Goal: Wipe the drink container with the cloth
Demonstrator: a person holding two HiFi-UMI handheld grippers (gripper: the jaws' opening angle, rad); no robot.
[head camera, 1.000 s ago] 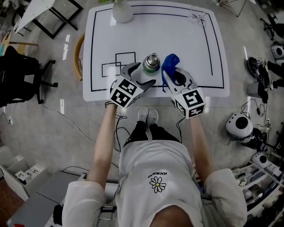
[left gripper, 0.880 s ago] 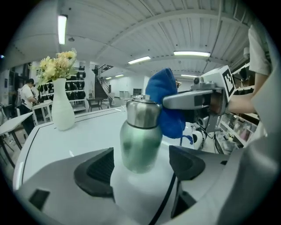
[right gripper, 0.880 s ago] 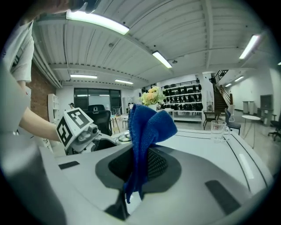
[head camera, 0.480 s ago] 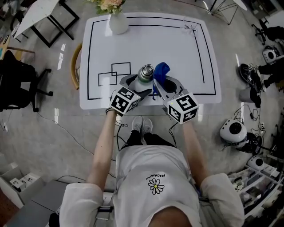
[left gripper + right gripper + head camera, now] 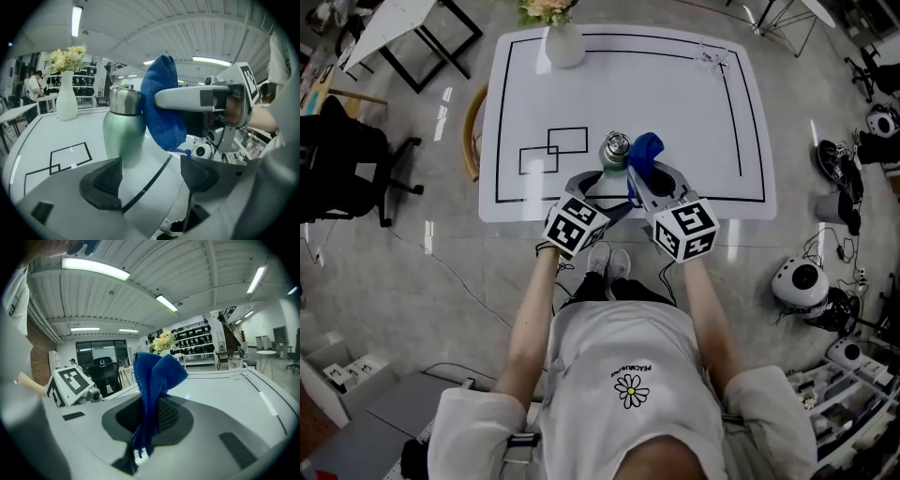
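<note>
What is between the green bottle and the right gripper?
The blue cloth, clamped in the right gripper, hangs beside the green bottle; the left gripper view shows this.

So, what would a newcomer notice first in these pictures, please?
The blue cloth, clamped in the right gripper, stands out beside the green steel bottle on the white table near its front edge. The left gripper hangs open short of the bottle; a flower vase stands at the far edge.

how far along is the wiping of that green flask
Done: the blue cloth is clamped in the right gripper. In hand: it sits by the neck of the green flask, seemingly touching; the left gripper is open, flask ahead of its jaws, ungripped. Left: the wipe itself; how much is wiped cannot be told.
</note>
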